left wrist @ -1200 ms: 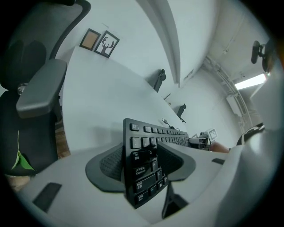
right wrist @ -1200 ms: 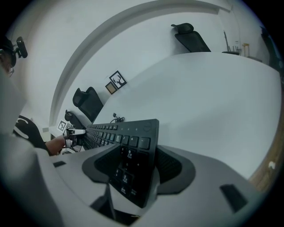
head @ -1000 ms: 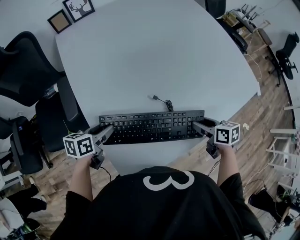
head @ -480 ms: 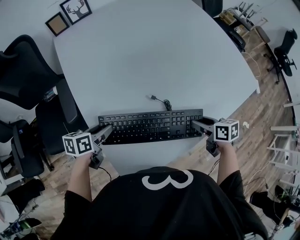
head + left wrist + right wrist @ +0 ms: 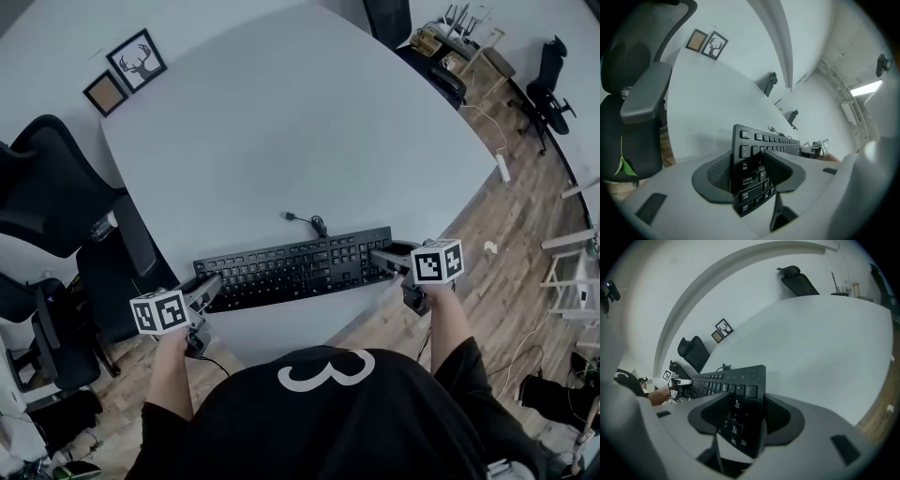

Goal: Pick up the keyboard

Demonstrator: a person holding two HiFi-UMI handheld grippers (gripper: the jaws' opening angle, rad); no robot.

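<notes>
Black short-sleeve tee [image 5: 319,427] with a big white 3-ish print [image 5: 326,368], and the left gripper [image 5: 211,284] and right gripper [image 5: 380,255] are both grey plastic with dark dimpled pads [image 5: 717,172] and a black-and-white marker cube [image 5: 159,312].

Black full-size keyboard [image 5: 295,267], keys up, stretched along the near edge of the round white surface [image 5: 281,122], its right end angled slightly away from that edge. Its thin cable [image 5: 312,223] curls just behind. The left gripper [image 5: 206,287] and right gripper [image 5: 380,255] clamp its short ends.
</notes>
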